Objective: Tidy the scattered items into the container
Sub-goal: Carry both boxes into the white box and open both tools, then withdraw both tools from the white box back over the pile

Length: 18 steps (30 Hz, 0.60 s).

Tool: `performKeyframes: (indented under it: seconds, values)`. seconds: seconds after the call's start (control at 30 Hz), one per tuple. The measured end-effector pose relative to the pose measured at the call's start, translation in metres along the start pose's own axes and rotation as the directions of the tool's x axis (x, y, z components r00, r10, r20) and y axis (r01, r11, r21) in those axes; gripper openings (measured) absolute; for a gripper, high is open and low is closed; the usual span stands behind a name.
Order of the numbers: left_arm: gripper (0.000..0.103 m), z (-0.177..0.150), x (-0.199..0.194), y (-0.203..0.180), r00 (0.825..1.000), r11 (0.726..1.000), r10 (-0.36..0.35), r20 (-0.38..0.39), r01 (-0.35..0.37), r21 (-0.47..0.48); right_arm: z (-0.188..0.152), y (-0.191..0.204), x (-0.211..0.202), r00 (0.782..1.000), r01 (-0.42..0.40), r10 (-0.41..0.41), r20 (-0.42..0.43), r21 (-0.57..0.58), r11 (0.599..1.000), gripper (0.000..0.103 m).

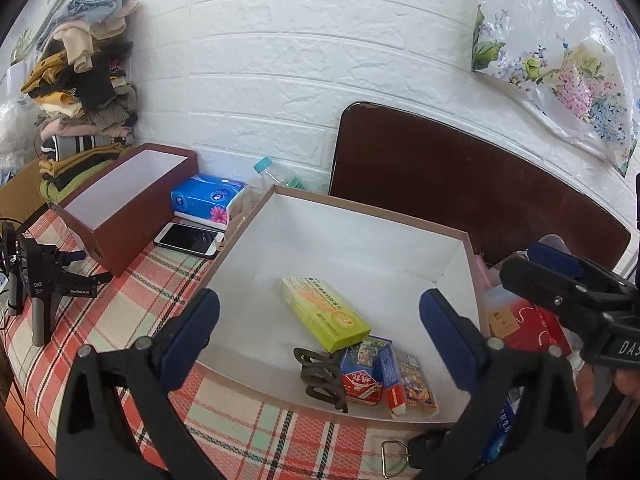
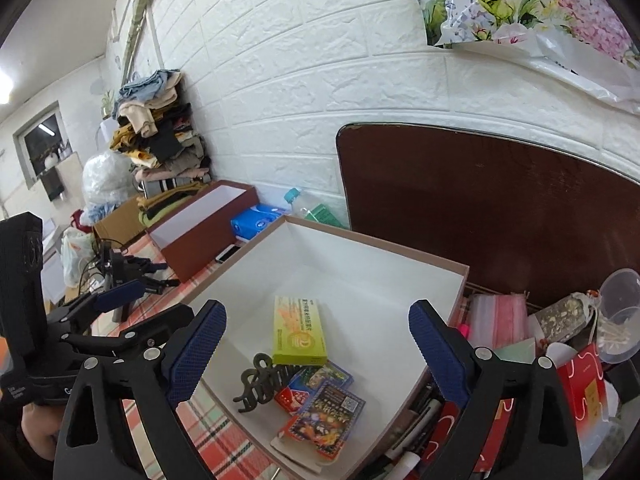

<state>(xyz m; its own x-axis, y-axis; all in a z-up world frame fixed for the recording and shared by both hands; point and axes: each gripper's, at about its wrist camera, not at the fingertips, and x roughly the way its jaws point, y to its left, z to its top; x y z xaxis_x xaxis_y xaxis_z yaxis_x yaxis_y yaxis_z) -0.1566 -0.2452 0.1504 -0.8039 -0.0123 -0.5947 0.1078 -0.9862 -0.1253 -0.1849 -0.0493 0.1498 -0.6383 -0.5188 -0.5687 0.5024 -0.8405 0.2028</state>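
Both grippers' jaws wide, holding nothing, "DAS" on right gripper (image 1: 560, 276), yellow-green box (image 1: 324, 312) in container (image 1: 348, 216)

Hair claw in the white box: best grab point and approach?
Take the hair claw across its curved spine, coming from above with open jaws. It lies flat on the box floor, its right end against the card packs; the left end looks free, probably easiest.
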Motion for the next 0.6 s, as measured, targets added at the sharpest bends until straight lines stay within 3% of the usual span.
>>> performKeyframes:
  seconds: [0.6]
  values:
    - [0.100,-0.022,-0.031,-0.037,0.998,0.998,-0.056,-0.008,0.056,0.037,-0.035,-0.024,-0.059,0.999,0.037,-0.038,0.012,0.060,0.998,0.093]
